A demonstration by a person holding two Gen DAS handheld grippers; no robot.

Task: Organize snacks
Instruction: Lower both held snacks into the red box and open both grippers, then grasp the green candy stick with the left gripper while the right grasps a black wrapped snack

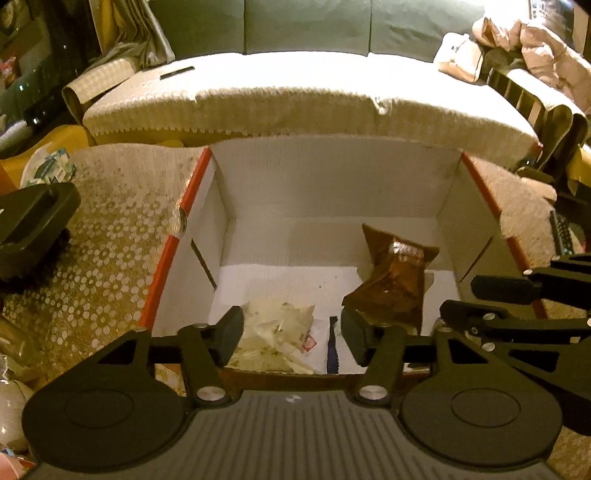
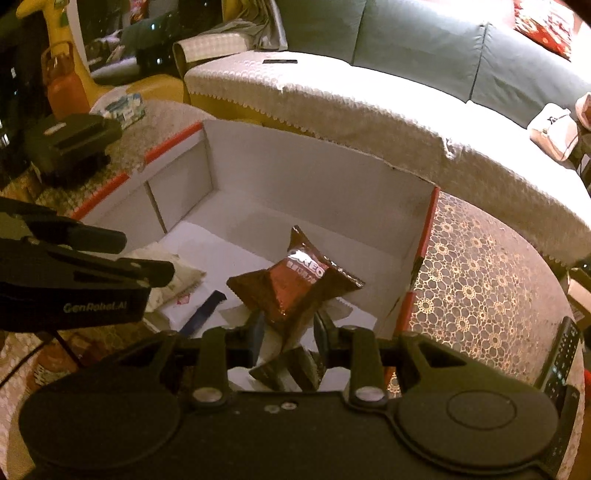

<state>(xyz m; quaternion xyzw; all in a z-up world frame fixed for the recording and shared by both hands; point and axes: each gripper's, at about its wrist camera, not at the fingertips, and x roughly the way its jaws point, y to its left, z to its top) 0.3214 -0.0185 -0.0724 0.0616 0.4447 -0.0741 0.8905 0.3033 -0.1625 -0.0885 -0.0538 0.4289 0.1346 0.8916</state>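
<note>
- box (image 1: 332, 192) was white inside with red edges
- packet (image 2: 295, 288) was dark brown
- tablecloth (image 2: 480, 288) bore gold floral lace
- sofa (image 1: 306, 26) was grey-green

An open cardboard box (image 1: 469, 206) sits on the table (image 1: 110, 236), its far wall against the front of a sofa (image 1: 295, 96). Inside the box, a pale snack packet (image 1: 273, 332) lies on the floor at the near left, and a narrow wrapper (image 1: 332, 350) lies just to its right. The Oreo packet (image 2: 295, 291) stands tilted at the near right of the box, between the jaws of the right gripper (image 2: 288, 332). The left gripper (image 1: 291, 336) hangs above the pale snack packet. On the table left of the box rests a black stand (image 1: 33, 229). A remote control (image 2: 561, 358) lies on the table right of the box.
</note>
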